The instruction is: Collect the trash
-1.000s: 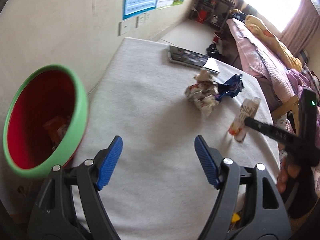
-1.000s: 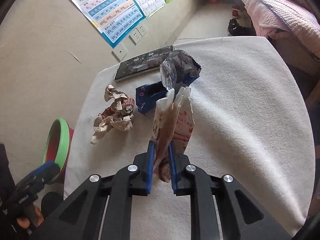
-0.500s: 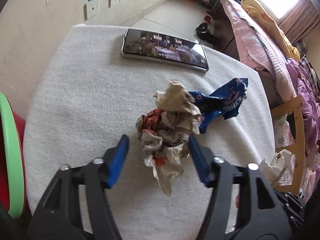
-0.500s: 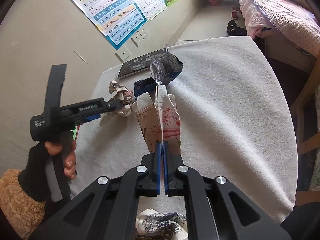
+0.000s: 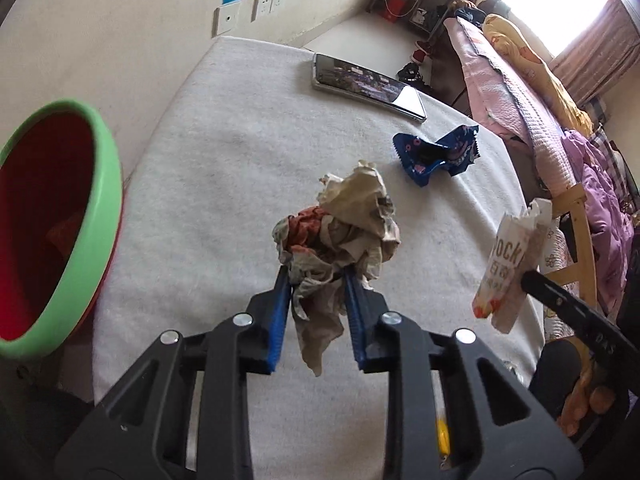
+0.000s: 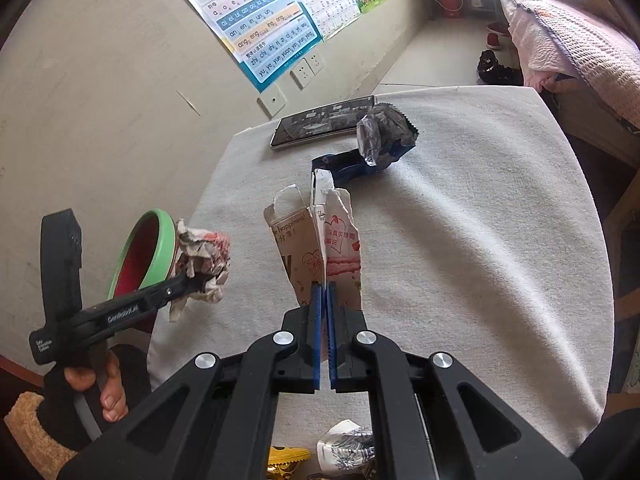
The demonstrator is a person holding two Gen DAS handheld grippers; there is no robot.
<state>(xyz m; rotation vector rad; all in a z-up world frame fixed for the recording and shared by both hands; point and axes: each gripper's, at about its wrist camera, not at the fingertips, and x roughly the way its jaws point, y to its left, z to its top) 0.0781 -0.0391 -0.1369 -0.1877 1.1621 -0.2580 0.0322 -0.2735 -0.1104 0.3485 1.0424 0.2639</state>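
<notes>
My left gripper (image 5: 316,276) is shut on a crumpled paper ball (image 5: 344,224) and holds it above the white table (image 5: 224,160); it also shows in the right wrist view (image 6: 204,260). My right gripper (image 6: 323,292) is shut on a torn snack box (image 6: 320,248), lifted off the table; the box shows in the left wrist view (image 5: 508,268). A blue wrapper (image 5: 436,152) lies on the table beyond, also in the right wrist view (image 6: 372,148). A red bin with a green rim (image 5: 100,216) stands left of the table, also in the right wrist view (image 6: 156,240).
A phone (image 5: 368,86) lies at the table's far edge, also in the right wrist view (image 6: 324,124). A wall with posters (image 6: 260,20) is behind. A bed (image 5: 520,92) and a wooden chair (image 5: 580,240) stand to the right. More wrappers (image 6: 344,448) lie below my right gripper.
My left gripper has closed on the paper ball and lifted it off the table, swinging back toward the bin. My right gripper keeps holding the snack box, nearly still.
</notes>
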